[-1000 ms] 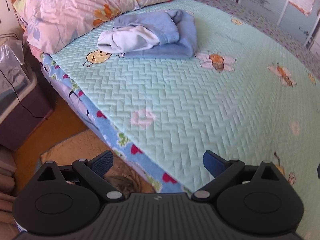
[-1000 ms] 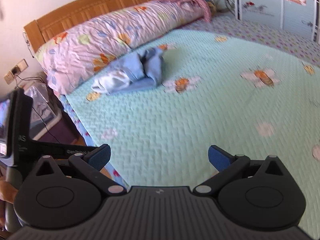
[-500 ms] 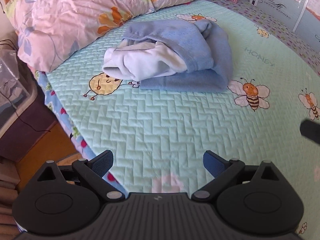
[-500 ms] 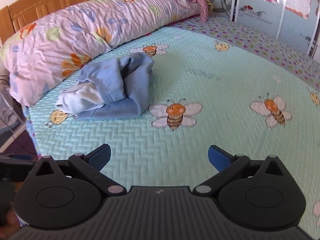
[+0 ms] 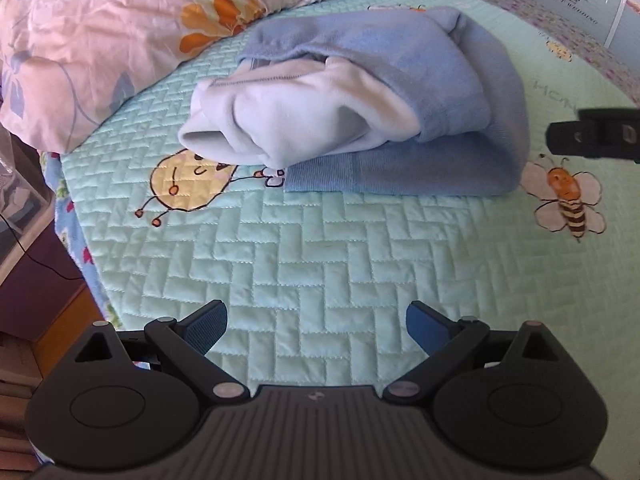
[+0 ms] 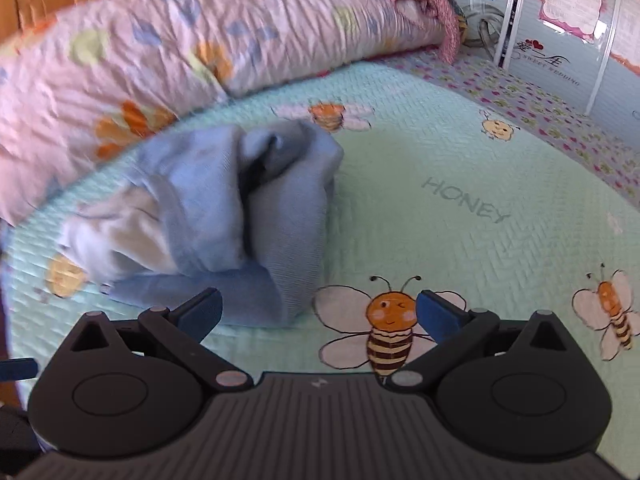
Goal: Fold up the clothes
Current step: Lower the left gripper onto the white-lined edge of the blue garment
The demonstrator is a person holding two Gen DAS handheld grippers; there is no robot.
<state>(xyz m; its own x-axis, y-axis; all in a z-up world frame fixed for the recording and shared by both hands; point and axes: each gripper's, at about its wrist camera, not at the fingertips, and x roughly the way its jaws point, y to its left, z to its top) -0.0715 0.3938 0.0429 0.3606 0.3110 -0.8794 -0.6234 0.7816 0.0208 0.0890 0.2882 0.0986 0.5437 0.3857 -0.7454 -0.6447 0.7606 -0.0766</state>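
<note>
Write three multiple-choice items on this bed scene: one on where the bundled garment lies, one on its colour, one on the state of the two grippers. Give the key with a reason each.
1. Where does the bundled garment lie?
A. on the quilt, near the floral pillow
B. on the floor
C. on top of the pillow

2. What colour is its outer fabric?
A. red
B. blue, with a pale lining
C. black

3. How are the left gripper and right gripper?
A. both clamped on cloth
B. one holding a sleeve
C. both open, holding nothing

Key: A, it rests on green quilting beside the pillow; B, blue outside, whitish inside; C, each pair of fingers stands apart over bare quilt.
</note>
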